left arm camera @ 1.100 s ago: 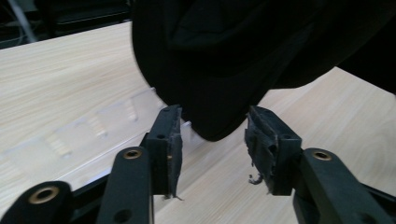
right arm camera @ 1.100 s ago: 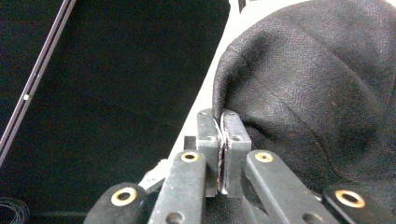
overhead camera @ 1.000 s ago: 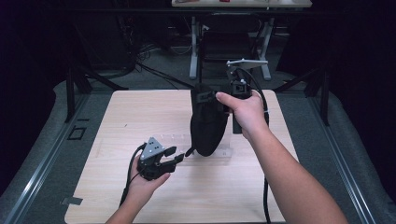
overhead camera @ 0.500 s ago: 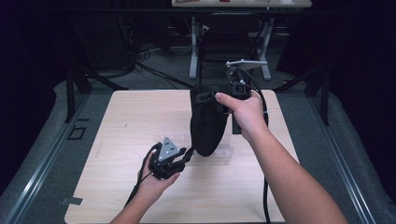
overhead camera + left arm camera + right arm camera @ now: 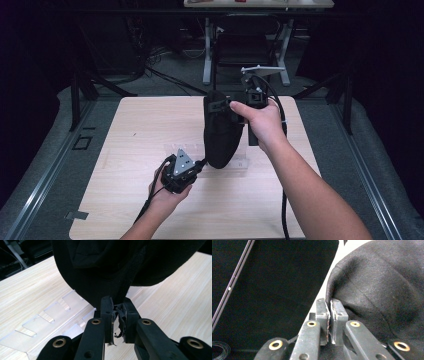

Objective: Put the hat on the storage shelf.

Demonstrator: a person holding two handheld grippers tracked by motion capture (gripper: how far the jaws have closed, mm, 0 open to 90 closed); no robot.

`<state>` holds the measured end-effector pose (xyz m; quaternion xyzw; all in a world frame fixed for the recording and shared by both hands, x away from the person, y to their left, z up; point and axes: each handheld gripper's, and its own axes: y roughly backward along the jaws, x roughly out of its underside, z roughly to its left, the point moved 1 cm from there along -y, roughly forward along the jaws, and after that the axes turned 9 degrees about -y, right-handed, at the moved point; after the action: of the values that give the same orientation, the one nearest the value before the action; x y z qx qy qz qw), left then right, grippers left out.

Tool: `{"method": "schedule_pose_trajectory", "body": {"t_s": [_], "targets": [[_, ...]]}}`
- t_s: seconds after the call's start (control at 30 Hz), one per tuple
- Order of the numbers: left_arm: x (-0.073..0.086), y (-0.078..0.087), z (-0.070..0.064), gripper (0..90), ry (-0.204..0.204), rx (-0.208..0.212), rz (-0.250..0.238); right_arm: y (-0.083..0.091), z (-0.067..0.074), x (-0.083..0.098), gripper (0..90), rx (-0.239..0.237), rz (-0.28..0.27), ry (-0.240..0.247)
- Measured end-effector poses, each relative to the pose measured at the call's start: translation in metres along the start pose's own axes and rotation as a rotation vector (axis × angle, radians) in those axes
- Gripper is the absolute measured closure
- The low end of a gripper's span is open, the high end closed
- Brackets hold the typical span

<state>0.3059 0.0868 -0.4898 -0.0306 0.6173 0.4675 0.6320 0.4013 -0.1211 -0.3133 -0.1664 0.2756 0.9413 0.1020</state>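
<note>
My grippers' jaws are black with brass rivets. The cloth bag point(image 5: 221, 129) is black; the table point(image 5: 135, 135) is pale wood grain.

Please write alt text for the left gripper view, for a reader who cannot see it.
The left tongs, which have just been closing, pinch the bottom edge of a black fabric bag hanging above them. Below it, a clear plastic holder lies on the light wooden table.

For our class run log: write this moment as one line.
left gripper: closing, pinching bottom of black cloth bag | right gripper: holds bag top | bag: hanging over table
</note>
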Motion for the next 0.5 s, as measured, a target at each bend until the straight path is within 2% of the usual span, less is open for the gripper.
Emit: {"method": "schedule_pose_trajectory", "body": {"t_s": [0.07,0.1,0.2,0.4,0.5], "targets": [[0.001,0.000,0.000,83.0,-0.007,-0.002,0.000,0.001,0.001,0.001,84.2,-0.007,0.005,0.005],[0.001,0.000,0.000,83.3,-0.002,-0.002,-0.002,0.004,0.002,0.002,81.9,-0.024,-0.006,0.004],[0.003,0.001,0.001,83.7,-0.005,-0.006,-0.002,0.008,0.003,0.002,81.8,-0.034,-0.029,0.015],[0.012,0.003,0.005,85.1,0.019,-0.023,-0.001,0.024,0.002,0.002,82.8,-0.013,-0.062,0.037],[0.017,0.002,0.006,85.3,0.023,-0.025,0.006,0.030,-0.001,0.002,83.0,-0.007,-0.073,0.030]]}}
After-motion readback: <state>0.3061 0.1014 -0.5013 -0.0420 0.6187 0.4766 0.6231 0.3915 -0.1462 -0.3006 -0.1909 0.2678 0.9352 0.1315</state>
